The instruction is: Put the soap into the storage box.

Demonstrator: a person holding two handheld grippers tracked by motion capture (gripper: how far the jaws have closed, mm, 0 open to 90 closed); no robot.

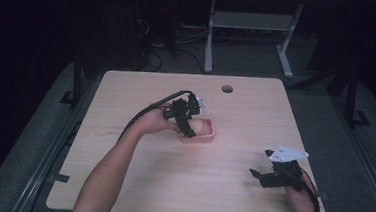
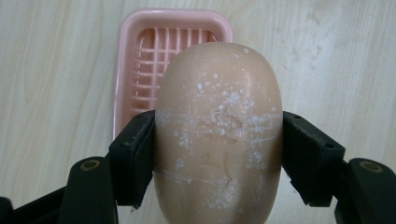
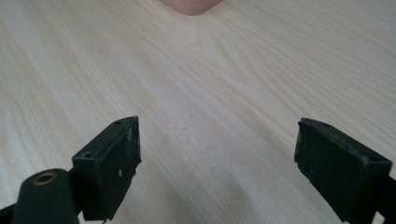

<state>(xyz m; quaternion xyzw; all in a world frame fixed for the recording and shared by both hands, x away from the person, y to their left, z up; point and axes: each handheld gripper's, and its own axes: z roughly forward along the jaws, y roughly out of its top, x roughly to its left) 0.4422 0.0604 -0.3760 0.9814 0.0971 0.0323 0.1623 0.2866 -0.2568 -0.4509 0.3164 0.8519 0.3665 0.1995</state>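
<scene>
**Soap bar held over its pink dish, lengthwise match still to be made**

The soap bar (image 2: 219,135), a peach-coloured oval flecked with white residue, sits clamped between the jaws of the left gripper (image 1: 187,117), which press on its two long flanks. In the left gripper view its long axis runs straight away from the camera, out past the jaw tips, with the rounded far end overlapping the pink soap dish (image 2: 140,60) below. That dish is a ribbed, rectangular tray resting on the table (image 1: 145,183) a little toward the far edge from the middle, and its own long side also runs away from the camera here, so bar and dish look roughly aligned. The bar covers the dish's near right part; the slatted floor shows to the left of it. Whether the soap already touches the slats or hangs just above them I cannot tell.

The left hand (image 1: 156,122) is the one at the dish. The right gripper (image 1: 263,177) rests well apart, near the table's near right corner, its jaws wide apart with nothing between them, only bare wood grain ahead.

My judgement: the coming move turns on shifting the bar a little toward the dish's exposed side so it centres over the ribs, then lowering it and letting the jaws part.
</scene>
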